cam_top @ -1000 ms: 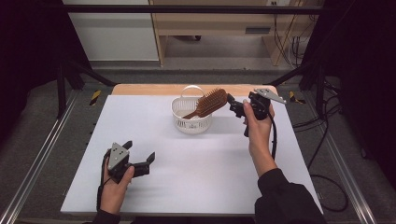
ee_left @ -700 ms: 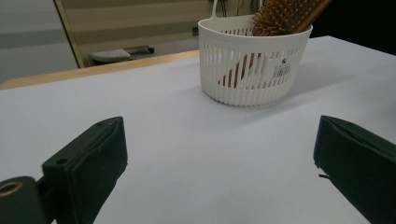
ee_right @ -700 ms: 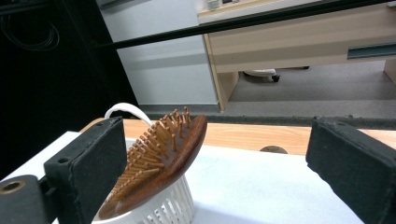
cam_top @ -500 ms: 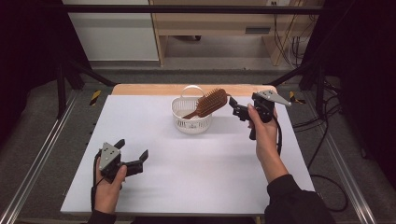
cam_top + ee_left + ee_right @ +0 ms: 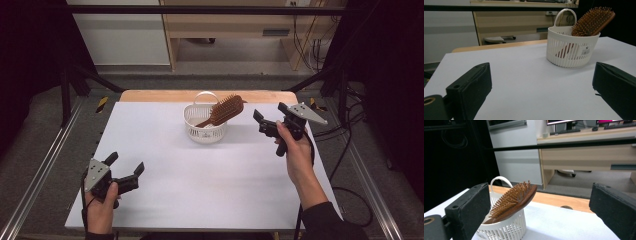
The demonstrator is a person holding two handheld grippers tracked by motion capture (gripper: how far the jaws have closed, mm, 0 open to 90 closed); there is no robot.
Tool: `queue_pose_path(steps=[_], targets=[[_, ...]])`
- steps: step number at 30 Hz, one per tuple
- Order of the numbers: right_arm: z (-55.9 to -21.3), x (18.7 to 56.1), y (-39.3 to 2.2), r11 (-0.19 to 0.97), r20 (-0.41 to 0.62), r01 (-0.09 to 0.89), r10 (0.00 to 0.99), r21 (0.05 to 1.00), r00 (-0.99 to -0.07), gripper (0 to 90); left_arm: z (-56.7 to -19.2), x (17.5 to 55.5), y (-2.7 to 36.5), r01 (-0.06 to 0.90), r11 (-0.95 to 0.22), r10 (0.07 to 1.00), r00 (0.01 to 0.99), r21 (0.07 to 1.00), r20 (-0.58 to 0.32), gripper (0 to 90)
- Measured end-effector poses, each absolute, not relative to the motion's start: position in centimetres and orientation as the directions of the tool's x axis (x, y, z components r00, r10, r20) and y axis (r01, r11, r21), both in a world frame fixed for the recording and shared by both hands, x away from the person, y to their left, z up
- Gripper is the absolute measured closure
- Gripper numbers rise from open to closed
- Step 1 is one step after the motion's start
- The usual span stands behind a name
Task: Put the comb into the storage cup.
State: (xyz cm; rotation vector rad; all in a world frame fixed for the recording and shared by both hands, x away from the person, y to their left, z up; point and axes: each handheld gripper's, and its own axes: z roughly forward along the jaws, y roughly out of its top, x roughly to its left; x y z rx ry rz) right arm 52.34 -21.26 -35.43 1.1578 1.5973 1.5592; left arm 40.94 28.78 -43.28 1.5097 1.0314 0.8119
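A brown wooden hairbrush (image 5: 223, 110) (image 5: 593, 21) (image 5: 511, 201) stands tilted in a small white slotted basket (image 5: 205, 131) (image 5: 571, 48) (image 5: 506, 230) at the back middle of the white table, its head sticking out over the rim. My right gripper (image 5: 270, 117) (image 5: 537, 212) hovers open just right of the basket, jaws wide and empty. Near the front left edge my left gripper (image 5: 125, 166) (image 5: 541, 92) is held open above the table, nothing between its jaws.
The white table top (image 5: 210, 170) has a wooden strip (image 5: 150, 95) along its far edge. Metal frame rails (image 5: 40, 170) run along both sides. A desk (image 5: 230, 30) and cables (image 5: 310, 45) lie beyond the table.
My left gripper has drawn back toward the front left edge. My right gripper has moved right and away from the brush, jaws open.
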Motion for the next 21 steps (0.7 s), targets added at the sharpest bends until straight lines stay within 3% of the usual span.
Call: queue_pose_path(steps=[21], targets=[[-37.1, 48.4, -24.3, -0.060, 0.102, 0.113, 0.902, 0.992, -0.419, 3.2, -43.3, 40.0, 31.0, 0.153, -0.042, 0.933, 0.359, 0.987, -0.016, 2.4]])
